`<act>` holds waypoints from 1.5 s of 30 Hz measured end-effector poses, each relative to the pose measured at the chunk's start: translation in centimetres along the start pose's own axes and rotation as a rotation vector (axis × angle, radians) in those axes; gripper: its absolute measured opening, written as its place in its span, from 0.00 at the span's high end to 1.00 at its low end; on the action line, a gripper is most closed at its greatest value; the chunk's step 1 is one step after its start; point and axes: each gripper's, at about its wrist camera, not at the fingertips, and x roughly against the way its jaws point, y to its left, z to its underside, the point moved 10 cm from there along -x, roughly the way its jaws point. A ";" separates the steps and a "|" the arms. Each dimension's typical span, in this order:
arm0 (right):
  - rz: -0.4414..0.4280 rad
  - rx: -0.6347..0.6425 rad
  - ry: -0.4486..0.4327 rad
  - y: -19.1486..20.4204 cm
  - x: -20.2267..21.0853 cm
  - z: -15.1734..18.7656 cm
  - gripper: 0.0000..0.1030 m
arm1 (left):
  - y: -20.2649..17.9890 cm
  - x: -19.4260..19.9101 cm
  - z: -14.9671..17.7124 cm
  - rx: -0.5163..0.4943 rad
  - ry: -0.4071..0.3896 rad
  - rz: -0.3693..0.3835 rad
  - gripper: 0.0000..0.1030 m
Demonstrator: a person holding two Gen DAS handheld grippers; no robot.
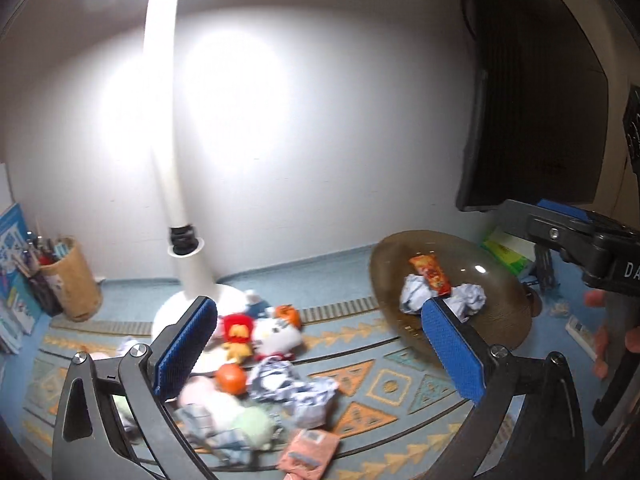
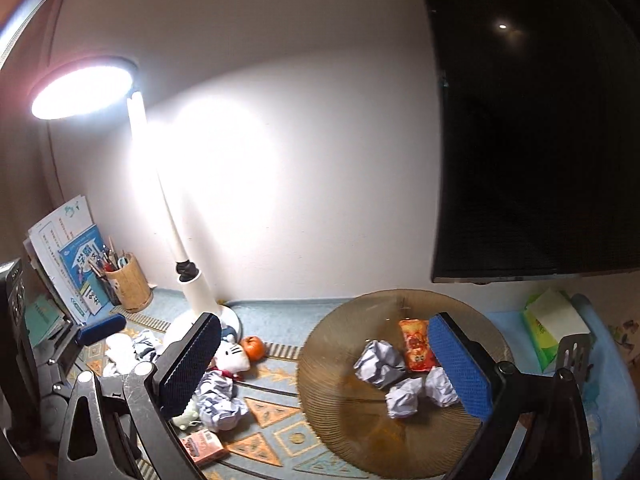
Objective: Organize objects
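While both grippers are hovering with fingers spread wide and gripping nothing, the patterned tabletop (image 2: pixel 280 432) is carrying a lit lamp (image 2: pixel 192 280) and a brown glass plate (image 2: pixel 340 412). The plate is holding three crumpled paper balls (image 2: pixel 378 362) and a red snack packet (image 2: pixel 416 346). Left gripper (image 1: pixel 320 356) is facing plush toys (image 1: pixel 276 334), oranges (image 1: pixel 231 378) and crumpled paper; right gripper (image 2: pixel 324 364) is facing the plate.

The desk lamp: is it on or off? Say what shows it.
On. The lamp head glows white and throws a bright patch on the wall.
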 end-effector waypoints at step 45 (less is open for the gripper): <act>-0.150 0.242 0.460 14.1 -11.0 22.9 0.00 | 21.7 -3.0 16.8 0.190 0.397 -0.225 0.00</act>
